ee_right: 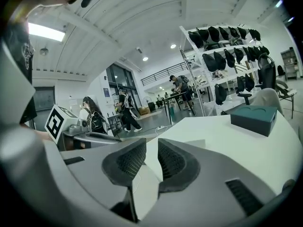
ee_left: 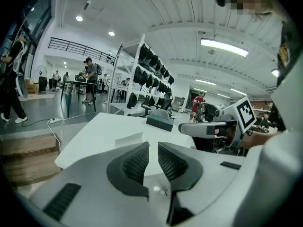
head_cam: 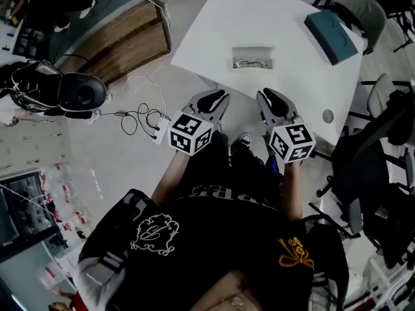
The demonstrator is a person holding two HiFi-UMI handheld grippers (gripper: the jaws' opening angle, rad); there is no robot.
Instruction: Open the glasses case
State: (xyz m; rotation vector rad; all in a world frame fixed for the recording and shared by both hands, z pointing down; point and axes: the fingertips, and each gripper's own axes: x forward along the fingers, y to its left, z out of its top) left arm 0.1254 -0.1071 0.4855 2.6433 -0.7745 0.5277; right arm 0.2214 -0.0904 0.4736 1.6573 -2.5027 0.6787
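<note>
Right now I hold the left gripper (head_cam: 217, 100) and the right gripper (head_cam: 272, 100) side by side by the white table's (head_cam: 207, 34) near edge. Each has its jaws slightly apart on nothing. The glasses case (head_cam: 253, 58) lies mid-table beyond them, touched by neither.

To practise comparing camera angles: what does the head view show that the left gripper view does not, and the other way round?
Only the head view: the glasses inside the clear case, and trailing cables. Only the left gripper view: a rack of dark gear, ceiling lights and people standing far off. Both: the white table, the case itself, the teal box and the right claw.
</note>
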